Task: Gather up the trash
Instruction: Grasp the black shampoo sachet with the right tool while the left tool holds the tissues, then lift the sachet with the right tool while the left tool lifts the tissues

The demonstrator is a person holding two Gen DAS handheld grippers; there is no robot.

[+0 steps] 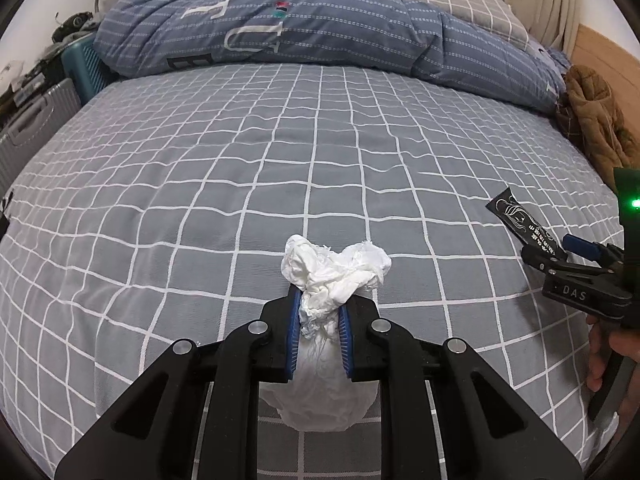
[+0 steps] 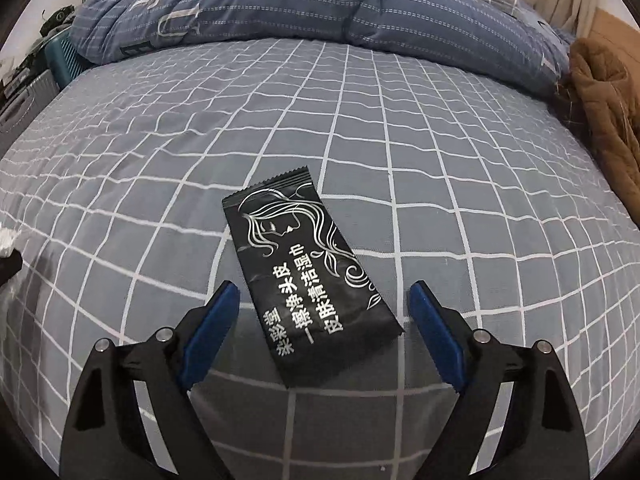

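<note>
Your left gripper (image 1: 319, 320) is clamping tissue wad (image 1: 334, 268). Right gripper (image 2: 323, 300) is gaping around black sachet (image 2: 304, 276) on bed (image 2: 440, 140), long axis pointing forward, probably not yet touching.

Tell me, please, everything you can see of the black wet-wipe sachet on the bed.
The flat black foil-like wet-wipe sachet has serrated end seams, a silver line drawing of a long-haired woman and white Chinese characters. It looks sealed, lying askew on the grey checked bedsheet, between the spread blue-padded fingers of the right gripper, untouched.
</note>
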